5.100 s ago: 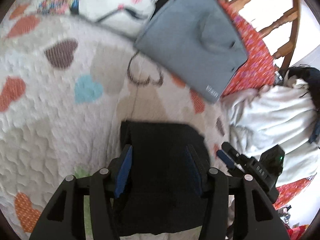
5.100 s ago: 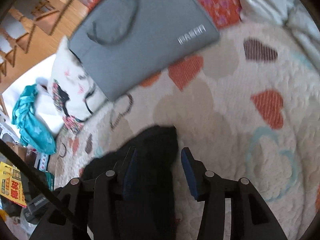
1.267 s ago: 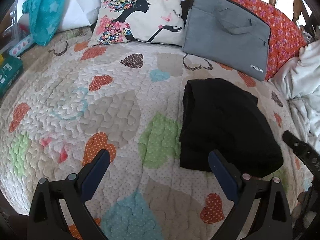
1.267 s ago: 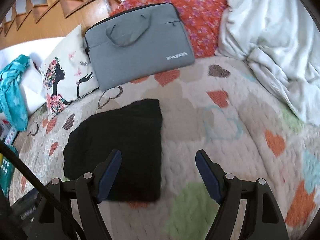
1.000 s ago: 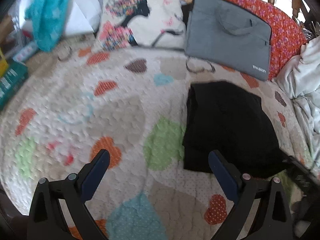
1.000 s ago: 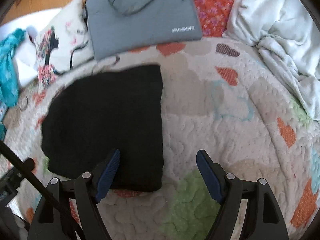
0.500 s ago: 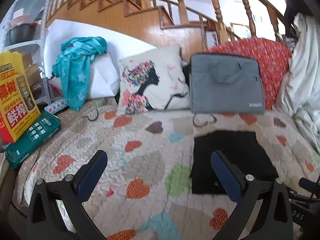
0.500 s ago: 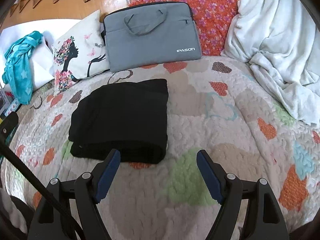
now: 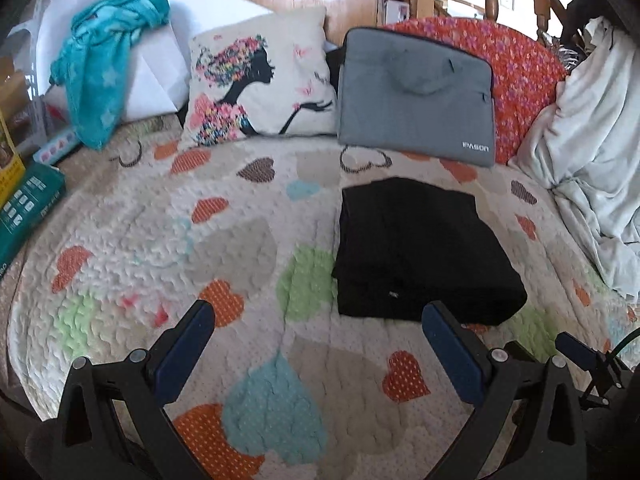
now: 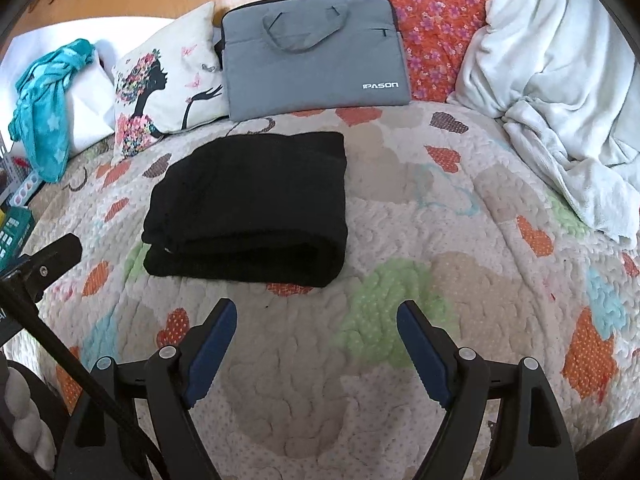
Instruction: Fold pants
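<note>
Both my grippers have let go of the black pants [image 10: 256,204] and drawn back from them since five seconds ago, when each had a fold of the black cloth between its pads. Left gripper [image 9: 316,320]: jaws wide apart, nothing between them, only quilt [image 9: 168,232] under the gap. Right gripper [image 10: 316,316]: jaws likewise wide apart and empty, over bare quilt nearer me than the pants.

Pants: folded into a thick rectangular stack, lying flat on the quilt, no contact with either gripper. In the right wrist view the stack shows a rounded fold along its near edge and layered edges at its left side. In the left wrist view my right pad [image 9: 452,348] sits just beside the stack's near edge; I cannot tell if it touches, but it looks clear.

Toward the far edge of the bed, just beyond the pants: grey laptop bag [image 10: 312,48], leaning against an orange flowered cushion [image 10: 436,12]. A narrow strip of quilt separates bag and pants. Left of the bag: printed pillow [image 10: 168,84] with a silhouette figure. Farther left, at the far left corner: teal cloth [image 10: 44,112] draped over something white. Along the right edge of the bed: crumpled white blanket [image 10: 560,92], well apart from the pants. Green box [image 9: 24,208] at the left edge, seen in the left wrist view.
</note>
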Tool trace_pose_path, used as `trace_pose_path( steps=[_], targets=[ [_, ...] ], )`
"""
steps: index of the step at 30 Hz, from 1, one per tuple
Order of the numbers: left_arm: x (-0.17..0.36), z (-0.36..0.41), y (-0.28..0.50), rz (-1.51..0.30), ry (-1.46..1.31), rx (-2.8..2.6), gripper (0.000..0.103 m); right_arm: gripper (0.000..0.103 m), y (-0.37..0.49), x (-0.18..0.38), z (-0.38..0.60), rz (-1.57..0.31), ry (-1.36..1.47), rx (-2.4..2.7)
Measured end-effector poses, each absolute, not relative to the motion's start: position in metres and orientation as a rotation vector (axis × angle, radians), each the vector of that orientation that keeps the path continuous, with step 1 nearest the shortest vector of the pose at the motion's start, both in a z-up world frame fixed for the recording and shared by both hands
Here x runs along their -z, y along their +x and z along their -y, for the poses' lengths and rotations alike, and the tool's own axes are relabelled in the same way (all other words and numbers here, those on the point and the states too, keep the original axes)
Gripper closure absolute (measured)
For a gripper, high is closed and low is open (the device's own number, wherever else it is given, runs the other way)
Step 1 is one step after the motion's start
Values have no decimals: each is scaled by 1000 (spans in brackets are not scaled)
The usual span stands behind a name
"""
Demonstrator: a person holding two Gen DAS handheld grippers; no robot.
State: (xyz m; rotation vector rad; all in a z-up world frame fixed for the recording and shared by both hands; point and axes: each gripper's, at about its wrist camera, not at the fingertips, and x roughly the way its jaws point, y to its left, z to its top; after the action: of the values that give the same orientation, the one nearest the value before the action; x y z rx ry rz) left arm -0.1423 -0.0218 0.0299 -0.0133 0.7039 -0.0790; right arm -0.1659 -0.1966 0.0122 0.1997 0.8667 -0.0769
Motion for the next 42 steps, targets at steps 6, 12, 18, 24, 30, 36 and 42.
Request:
trace_pose_path(
  steps=[6, 12, 18, 24, 30, 36, 42],
  targets=[
    [-24, 25, -138, -737, -5, 89, 0, 16, -162, -7, 193, -884, 184, 68],
    [-21, 27, -136, -752, 5, 92, 0, 16, -160, -3, 192, -899, 189, 63],
    [-18, 27, -135, -765, 13, 95, 0, 16, -159, 0, 192, -910, 189, 63],
    [-17, 28, -135, -771, 7, 95, 0, 16, -159, 1, 190, -914, 182, 59],
    [-14, 23, -132, -790, -10, 100, 0, 15, -159, 1, 190, -913, 183, 60],
    [-10, 24, -132, -808, -4, 111, 0, 15, -159, 1, 189, -915, 175, 56],
    [-5, 23, -128, -833, -6, 125, 0, 15, -159, 1, 189, -918, 175, 56]
  ],
)
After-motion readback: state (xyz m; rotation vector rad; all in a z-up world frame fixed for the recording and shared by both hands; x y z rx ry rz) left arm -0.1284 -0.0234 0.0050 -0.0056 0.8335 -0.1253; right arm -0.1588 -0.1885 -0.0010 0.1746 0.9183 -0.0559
